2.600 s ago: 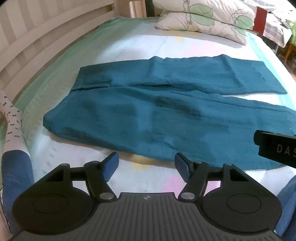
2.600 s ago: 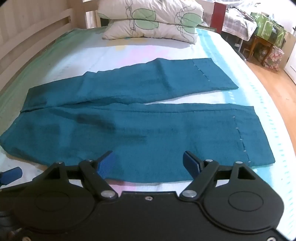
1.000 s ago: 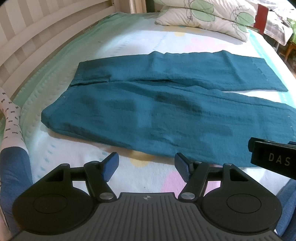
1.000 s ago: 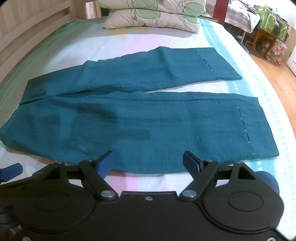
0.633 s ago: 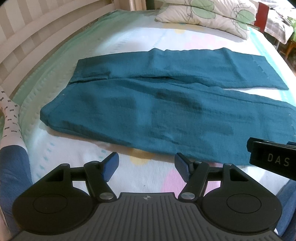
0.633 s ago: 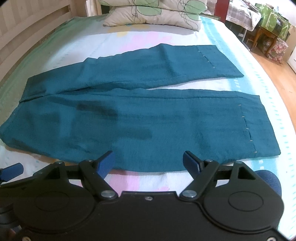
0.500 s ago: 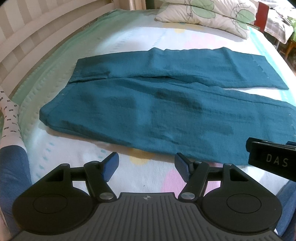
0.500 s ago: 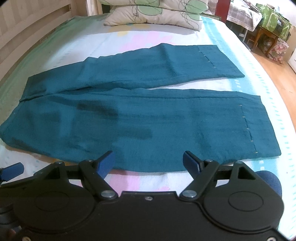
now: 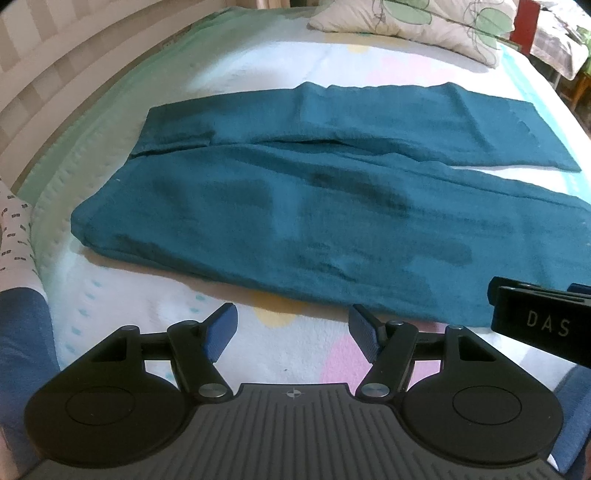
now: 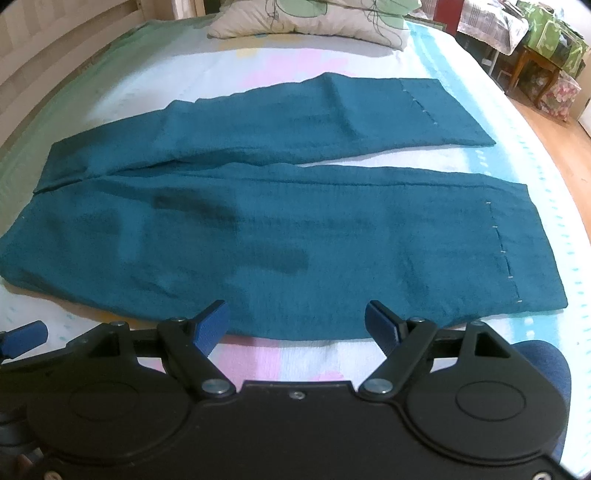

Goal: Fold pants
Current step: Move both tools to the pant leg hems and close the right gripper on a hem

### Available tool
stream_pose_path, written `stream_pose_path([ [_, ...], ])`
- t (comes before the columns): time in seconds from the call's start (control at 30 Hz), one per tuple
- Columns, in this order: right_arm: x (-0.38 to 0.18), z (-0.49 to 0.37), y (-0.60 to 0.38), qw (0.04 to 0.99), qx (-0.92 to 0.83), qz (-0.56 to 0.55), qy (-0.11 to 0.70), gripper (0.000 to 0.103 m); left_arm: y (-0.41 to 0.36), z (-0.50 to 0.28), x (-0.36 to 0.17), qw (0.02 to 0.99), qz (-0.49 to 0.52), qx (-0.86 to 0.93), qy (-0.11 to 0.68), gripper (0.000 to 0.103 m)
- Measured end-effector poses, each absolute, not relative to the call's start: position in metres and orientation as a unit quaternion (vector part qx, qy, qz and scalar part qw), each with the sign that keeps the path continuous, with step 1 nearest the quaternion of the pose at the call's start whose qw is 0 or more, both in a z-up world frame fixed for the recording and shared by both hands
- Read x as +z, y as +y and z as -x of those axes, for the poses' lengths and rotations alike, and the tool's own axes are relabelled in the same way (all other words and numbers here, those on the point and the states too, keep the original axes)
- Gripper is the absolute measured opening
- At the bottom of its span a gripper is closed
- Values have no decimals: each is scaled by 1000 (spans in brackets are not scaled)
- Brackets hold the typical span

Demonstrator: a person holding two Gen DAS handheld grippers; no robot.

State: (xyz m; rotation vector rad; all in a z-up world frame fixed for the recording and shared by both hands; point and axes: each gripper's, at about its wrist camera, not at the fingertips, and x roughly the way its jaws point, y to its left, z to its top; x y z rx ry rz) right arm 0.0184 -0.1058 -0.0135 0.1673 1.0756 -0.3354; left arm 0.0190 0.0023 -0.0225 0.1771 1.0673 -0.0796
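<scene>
Teal pants (image 9: 295, 214) (image 10: 280, 236) lie flat on the bed, waistband to the left, both legs stretched to the right and slightly spread. My left gripper (image 9: 291, 328) hovers open over the sheet, just short of the near edge of the pants, with nothing between its blue pads. Open too, my right gripper (image 10: 297, 321) hangs over the near edge of the nearer leg and holds nothing. Its black body (image 9: 543, 325) shows at the right edge of the left wrist view.
The bed sheet (image 9: 303, 354) is pastel patterned. Pillows (image 10: 314, 18) lie at the far end. A slatted wooden bed frame (image 9: 48, 74) runs along the left. To the right are wooden floor and furniture (image 10: 535, 62). A person's knee (image 10: 539, 365) in blue cloth is near.
Both views have crept slightly forward and tilted down, so the pants sit a little lower and larger in view. Both grippers stay open; the pants have not moved.
</scene>
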Motion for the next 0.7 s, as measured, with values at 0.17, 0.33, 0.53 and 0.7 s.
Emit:
stream_pose_path([
  [0.17, -22, -26, -109, 837, -158, -81, 518, 82, 2, -27, -30, 851, -84, -38, 517, 65],
  [0.33, -31, -38, -117, 835, -153, -85, 521, 81, 3, -52, -37, 842, -69, -58, 532, 50],
  [0.53, -31, -80, -150, 839, -147, -107, 512, 72, 3, -114, -27, 851, -70, -68, 516, 48],
  [0.7, -26, -128, -192, 854, -173, -124, 476, 71, -6, -174, -13, 867, -91, -70, 485, 48],
])
